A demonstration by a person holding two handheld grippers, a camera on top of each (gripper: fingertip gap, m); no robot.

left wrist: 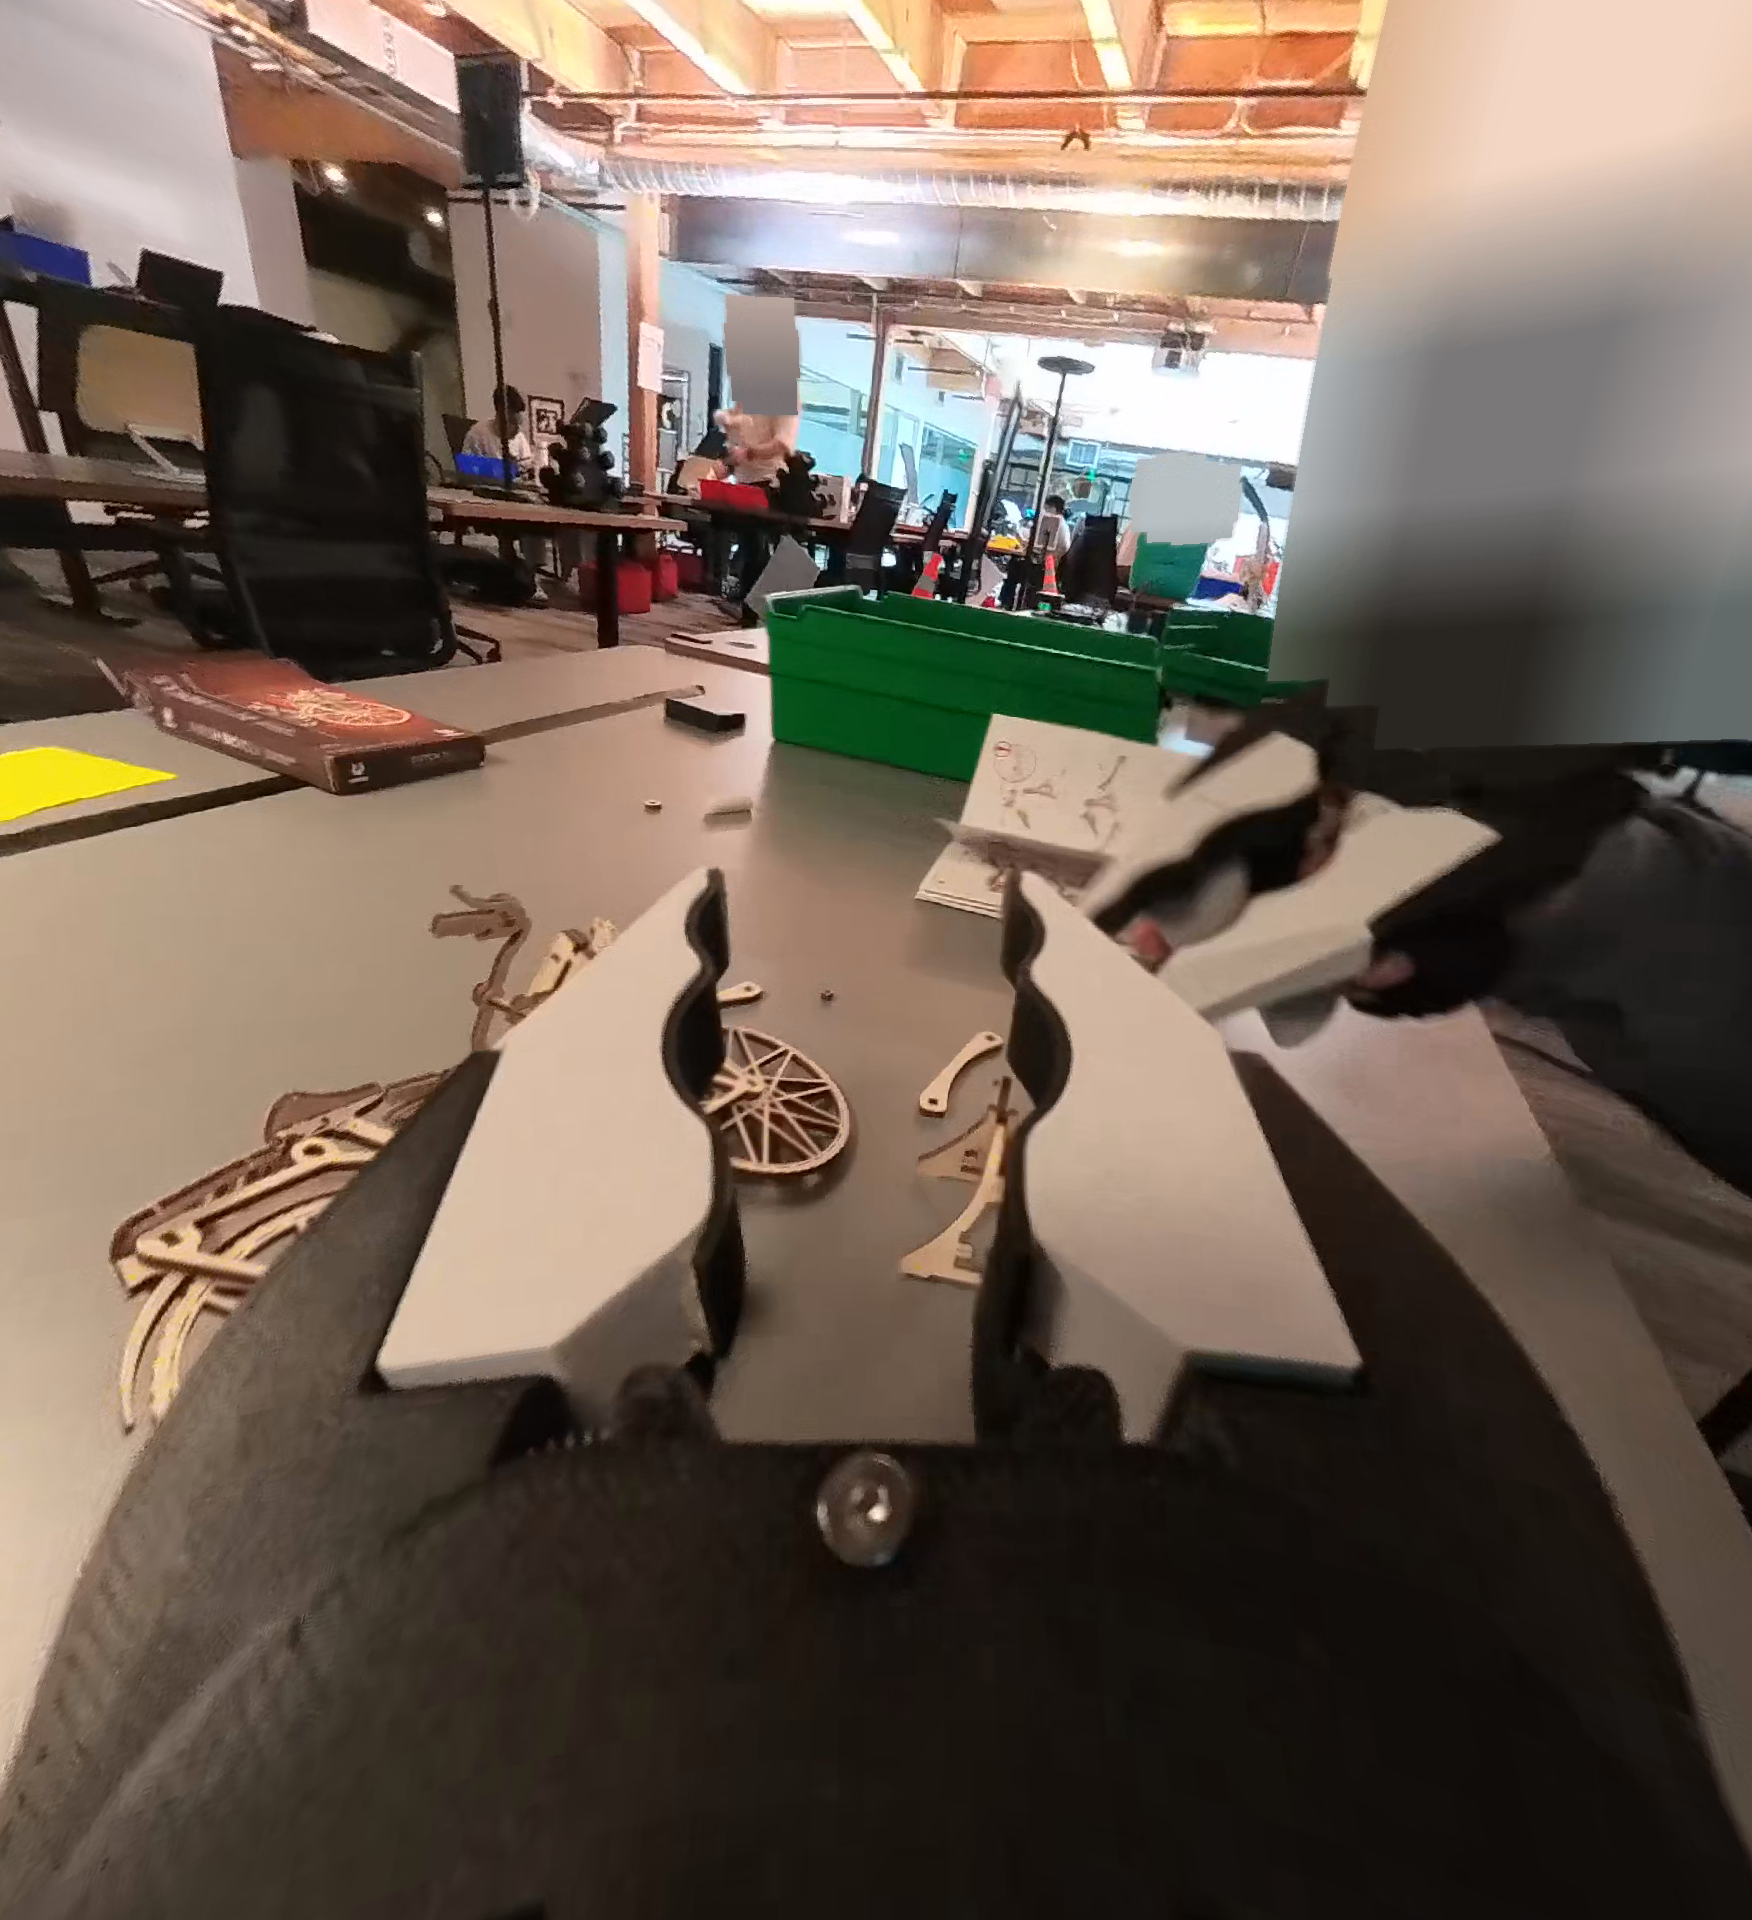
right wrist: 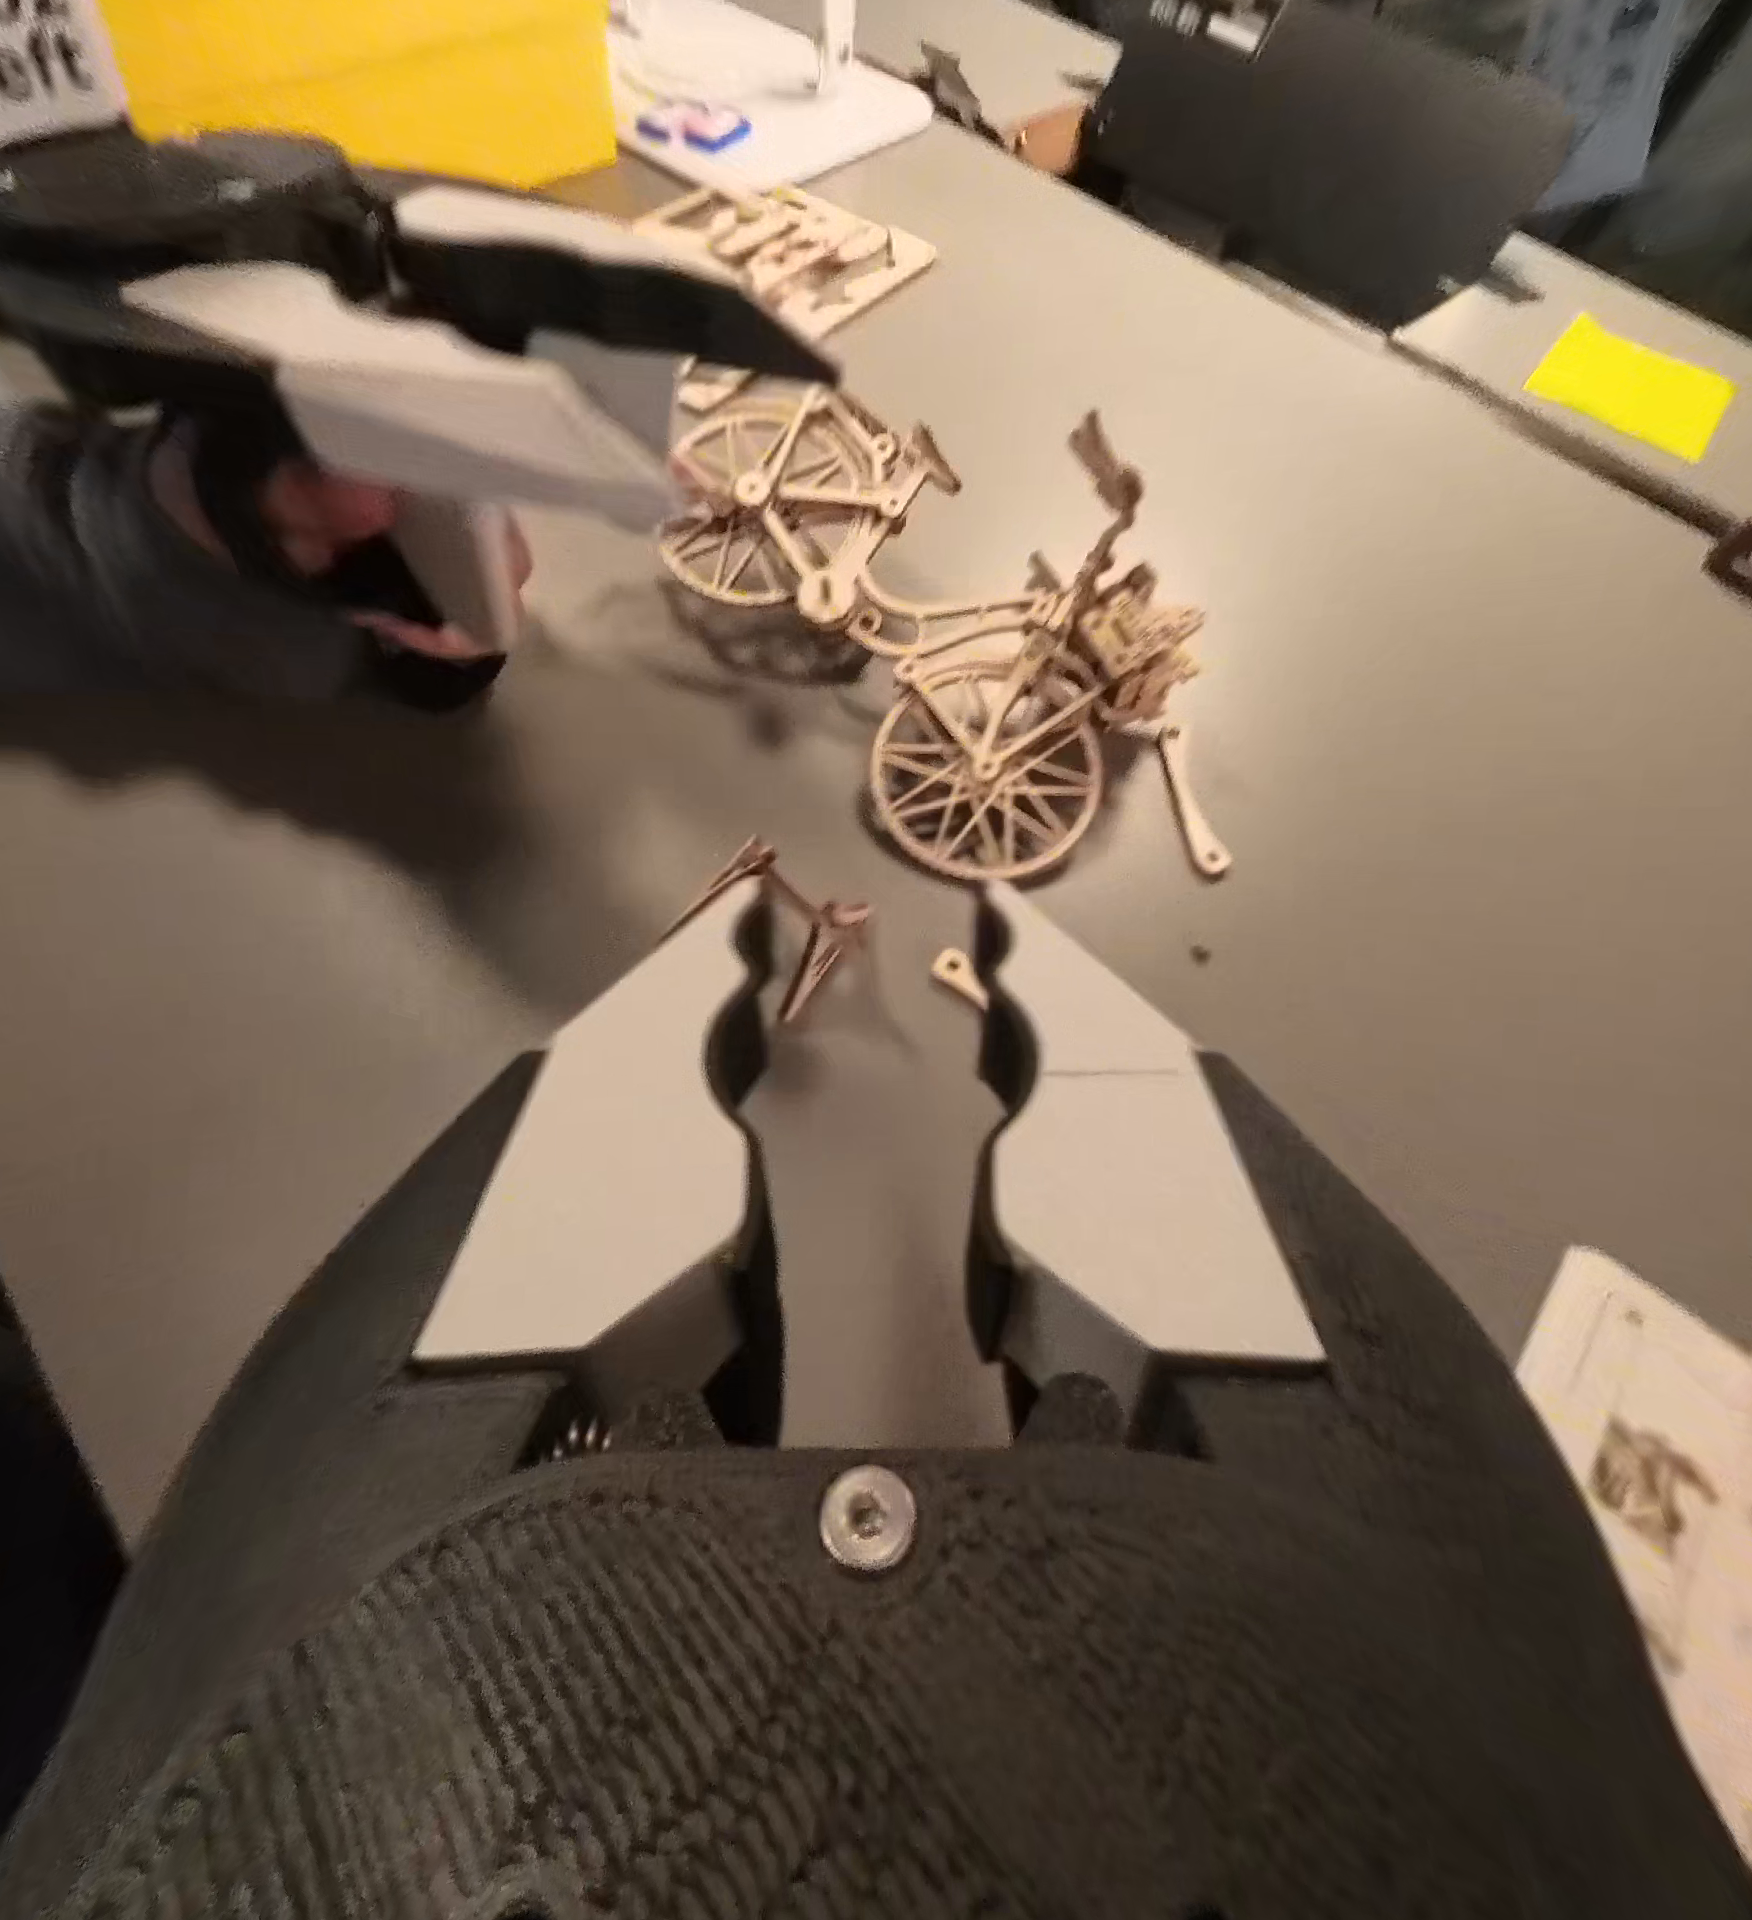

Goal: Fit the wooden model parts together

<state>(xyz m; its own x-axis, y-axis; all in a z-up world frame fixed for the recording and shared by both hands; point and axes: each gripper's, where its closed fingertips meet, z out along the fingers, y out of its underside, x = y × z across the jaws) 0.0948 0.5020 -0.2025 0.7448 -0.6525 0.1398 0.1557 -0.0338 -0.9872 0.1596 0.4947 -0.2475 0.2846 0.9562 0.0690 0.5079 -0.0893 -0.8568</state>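
A partly built wooden bicycle model (right wrist: 913, 623) lies on its side on the grey table (right wrist: 1423, 883). In the left wrist view its spoked wheel (left wrist: 784, 1117) shows between my fingers. Loose wooden parts lie near it: a folded stand piece (right wrist: 815, 940), a small link (right wrist: 955, 971) and a longer link (right wrist: 1194, 810). My left gripper (left wrist: 867, 914) is open and empty, just above the table over the wheel and the loose pieces (left wrist: 960, 1153). My right gripper (right wrist: 872, 914) is open and empty, with its tips by the stand piece. Each gripper shows in the other's view, the right (left wrist: 1142, 940) and the left (right wrist: 747, 436).
Green bins (left wrist: 955, 686) stand at the back, with an instruction booklet (left wrist: 1048, 800) in front of them. A brown box (left wrist: 311, 717) and a yellow sheet (left wrist: 30, 779) lie far left. A wooden parts sheet (right wrist: 799, 249) lies beyond the bicycle. Printed sheets (right wrist: 1682, 1507) lie at my right. Spacing between my two grippers at the tips: around 8 centimeters.
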